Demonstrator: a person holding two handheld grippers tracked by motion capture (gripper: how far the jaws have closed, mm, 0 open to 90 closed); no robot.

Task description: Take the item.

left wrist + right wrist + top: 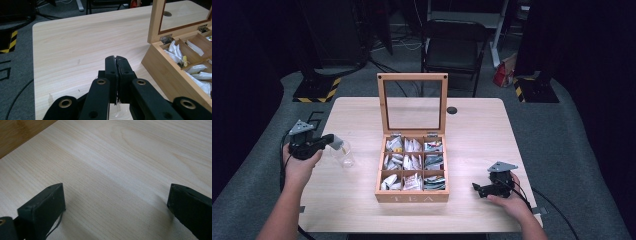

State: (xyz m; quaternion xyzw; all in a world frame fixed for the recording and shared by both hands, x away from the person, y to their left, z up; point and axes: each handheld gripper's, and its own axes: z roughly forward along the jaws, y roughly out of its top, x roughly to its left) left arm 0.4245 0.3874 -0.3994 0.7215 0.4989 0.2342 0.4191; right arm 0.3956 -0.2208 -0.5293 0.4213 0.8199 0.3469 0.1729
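Centre of frame: open wooden tea box (412, 196), glass lid upright, nine compartments of sachets. At left, left gripper (333, 142) pinched tight on clear glass cup (343, 155). Lower right, right gripper (476, 188) spread wide, holding nothing.

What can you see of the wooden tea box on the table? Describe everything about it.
The wooden tea box is square, light wood, with TEA lettered on its front wall. Its lid, a wooden frame around a clear pane, stands open and upright on metal hinges at the back edge. Inside, wooden dividers form nine compartments in three rows, each holding tea bags, mostly white, some coloured. It sits flat at the middle of the table; neither gripper touches it.
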